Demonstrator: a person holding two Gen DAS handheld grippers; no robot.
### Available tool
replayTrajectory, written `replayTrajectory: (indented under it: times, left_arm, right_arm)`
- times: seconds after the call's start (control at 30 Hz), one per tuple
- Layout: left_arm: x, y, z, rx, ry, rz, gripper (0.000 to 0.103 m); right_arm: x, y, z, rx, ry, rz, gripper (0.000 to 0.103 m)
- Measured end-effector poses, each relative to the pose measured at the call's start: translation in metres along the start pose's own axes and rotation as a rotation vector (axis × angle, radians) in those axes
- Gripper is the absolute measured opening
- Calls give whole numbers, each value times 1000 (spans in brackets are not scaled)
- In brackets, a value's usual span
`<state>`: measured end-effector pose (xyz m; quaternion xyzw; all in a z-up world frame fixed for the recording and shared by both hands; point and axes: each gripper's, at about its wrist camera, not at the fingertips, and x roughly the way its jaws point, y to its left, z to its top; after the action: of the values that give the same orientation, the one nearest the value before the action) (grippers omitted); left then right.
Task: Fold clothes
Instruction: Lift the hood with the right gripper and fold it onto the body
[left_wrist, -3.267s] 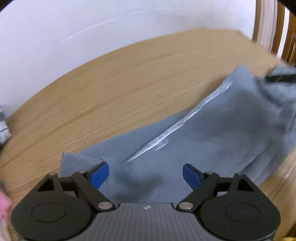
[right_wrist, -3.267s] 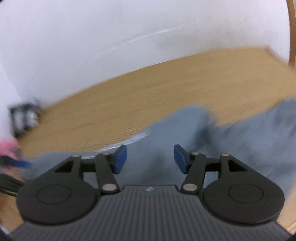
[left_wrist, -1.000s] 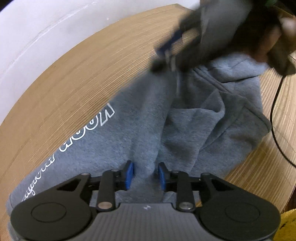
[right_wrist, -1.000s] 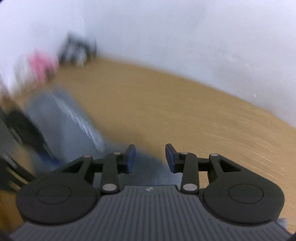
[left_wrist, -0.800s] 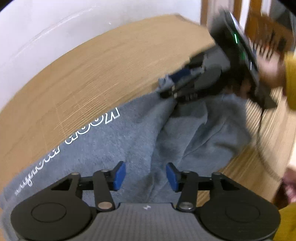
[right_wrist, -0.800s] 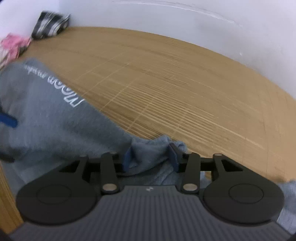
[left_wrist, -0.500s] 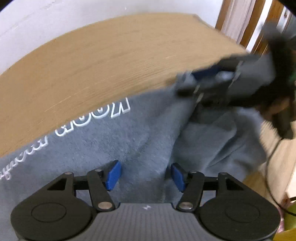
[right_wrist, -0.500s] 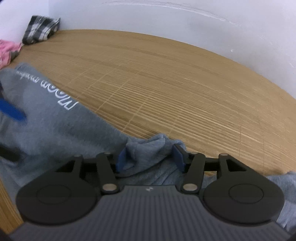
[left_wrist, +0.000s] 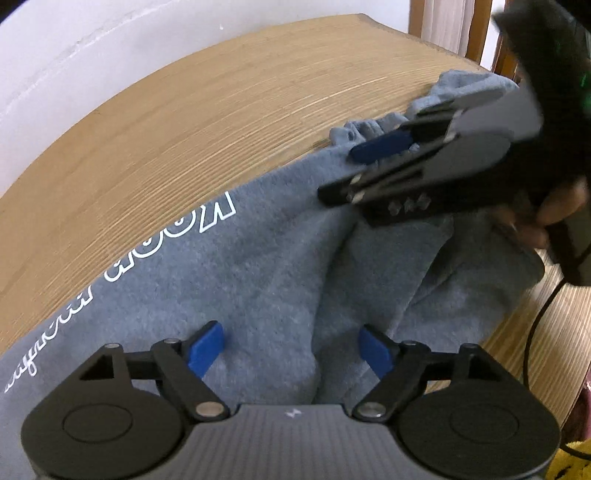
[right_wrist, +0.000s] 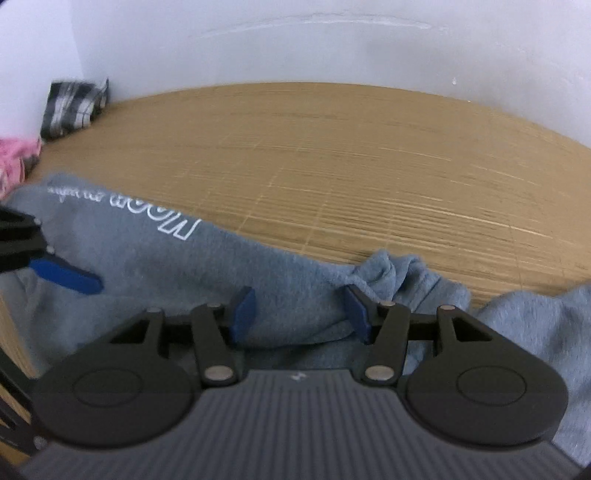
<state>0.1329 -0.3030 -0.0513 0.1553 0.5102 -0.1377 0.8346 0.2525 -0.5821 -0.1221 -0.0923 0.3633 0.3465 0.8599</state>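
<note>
A grey sweatshirt (left_wrist: 266, 266) with white lettering lies folded on the wooden table (left_wrist: 184, 122). It also shows in the right wrist view (right_wrist: 177, 266). My left gripper (left_wrist: 293, 350) is open just above the cloth near its front edge. My right gripper (right_wrist: 299, 312) is open over the bunched far edge of the sweatshirt, and it shows in the left wrist view (left_wrist: 373, 151) at the upper right. Neither holds cloth.
A checked garment (right_wrist: 74, 107) and a pink one (right_wrist: 16, 158) lie at the table's far left by the white wall. Wooden chair slats (left_wrist: 458, 26) stand past the table's right end. A black cable (left_wrist: 535, 332) hangs at the right.
Both grippers have opened wider and let go of the sweatshirt. The right gripper has moved to the bunched far edge; the cloth lies flatter.
</note>
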Motion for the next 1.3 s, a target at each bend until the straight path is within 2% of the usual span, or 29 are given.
replayTrajectory:
  times: [0.07,0.17,0.3,0.4,0.43,0.53,0.67,0.7,0.73,0.77,0.8,0.83,0.9,1.03,1.17,1.3]
  left_arm:
    - [-4,0,-4,-15,1,1,82]
    - [-17,4,-7,-57,0,-14,83]
    - [-18,14,-15,-115,4,-8,83]
    - [-19,23,-23,-159,8,-15,83]
    - [-20,24,-24,-168,11,-17,83]
    - [-20,30,-24,-174,20,-18,83]
    - [-16,25,-18,-151,29,-11,83]
    - [-12,23,-17,-146,30,-10,83]
    - [-11,21,-16,-139,32,-10,83]
    - [-12,20,-16,-134,31,-10,83]
    - [-22,21,-19,-129,27,-8,83]
    - [-31,23,-23,-124,23,-7,83]
    - [-33,23,-24,-119,16,-2,83]
    - [-35,27,-25,-129,4,-5,83]
    - [-40,32,-30,-136,-17,-12,83]
    - [-50,37,-37,-140,-44,-12,83]
  right_arm:
    - [-16,-1,4,22,-17,-15,56]
    - [-56,-19,0,68,-135,-121,58]
    - [-98,-63,-19,220,-223,-414,60]
    - [-120,-115,-44,408,-202,-643,60]
    - [-125,-132,-52,470,-194,-690,60]
    - [-128,-179,-76,649,-168,-654,62]
    - [-108,-203,-94,861,-204,-461,62]
    - [-102,-204,-96,882,-218,-431,61]
    - [-97,-203,-97,882,-233,-411,55]
    - [-96,-204,-98,877,-245,-397,33]
    - [-99,-204,-97,869,-250,-396,23]
    - [-97,-198,-94,867,-264,-399,21]
    - [-119,-197,-91,874,-327,-380,18]
    - [-173,-174,-77,860,-469,-280,17]
    - [-209,-134,-42,736,-560,-170,17]
    - [-221,-89,-9,636,-606,-61,17]
